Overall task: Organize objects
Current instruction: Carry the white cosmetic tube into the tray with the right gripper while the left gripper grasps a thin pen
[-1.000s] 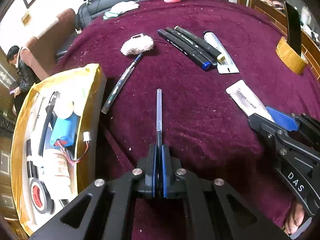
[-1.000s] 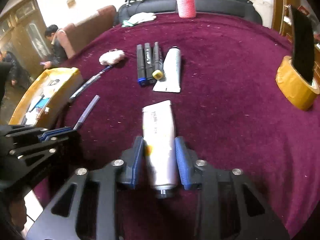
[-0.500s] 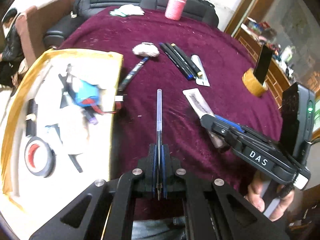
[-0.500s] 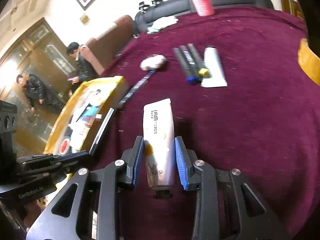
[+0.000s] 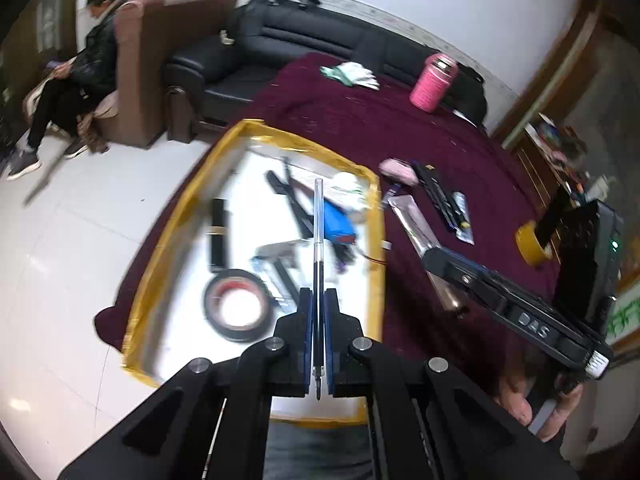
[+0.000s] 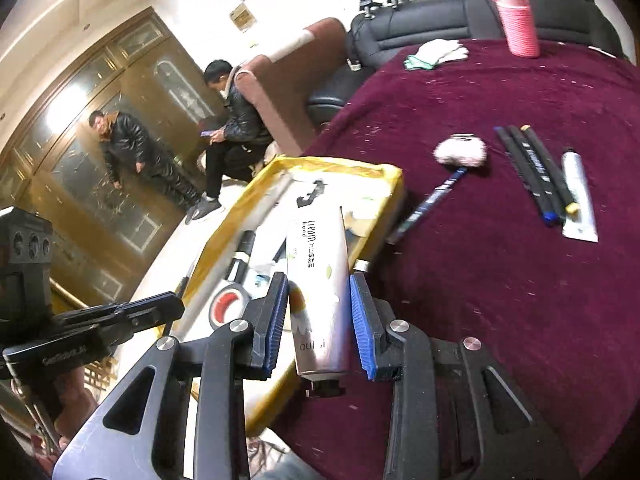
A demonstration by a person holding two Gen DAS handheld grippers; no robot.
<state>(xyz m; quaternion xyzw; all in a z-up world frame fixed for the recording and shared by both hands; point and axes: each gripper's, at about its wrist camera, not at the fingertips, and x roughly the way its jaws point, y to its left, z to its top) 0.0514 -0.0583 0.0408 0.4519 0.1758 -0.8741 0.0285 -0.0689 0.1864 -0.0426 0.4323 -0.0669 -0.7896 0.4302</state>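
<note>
The white squeeze tube [image 6: 318,280] carries the words "cream" and "hand" near its crimped end and "oulisi" near its dark cap, with small yellow-green flower prints along its side. The right gripper [image 6: 320,322] is clenched on this tube, its ribbed blue pads pressing both flanks, and the tube points toward 12 o'clock over the near corner of the yellow-rimmed white box [image 6: 384,172]. In the left wrist view the right gripper [image 5: 436,258] sits at 3 o'clock and shows "DAS" in pale letters on its black arm; the tube there is a blurred silver streak. The left gripper's arm in the right wrist view bears a grey label too faint to read.

The left gripper [image 5: 318,320] is clamped tight on a thin clear-barrelled pen [image 5: 318,232], whose dark ink core and tip show between the blue pads; the pen points to 12 o'clock above the box.

Inside the box lie a black tape roll with red inner ring [image 5: 236,310], a blue battery pack [image 5: 336,224] and black sticks, all smeared by motion blur. On the maroon cloth-covered table [image 6: 520,280] at 2 o'clock rest three black markers [image 6: 532,168], their printing illegible, a white tube [image 6: 578,196], a pink fluffy-topped pen [image 6: 460,152] and a pink bottle [image 6: 518,20].
</note>
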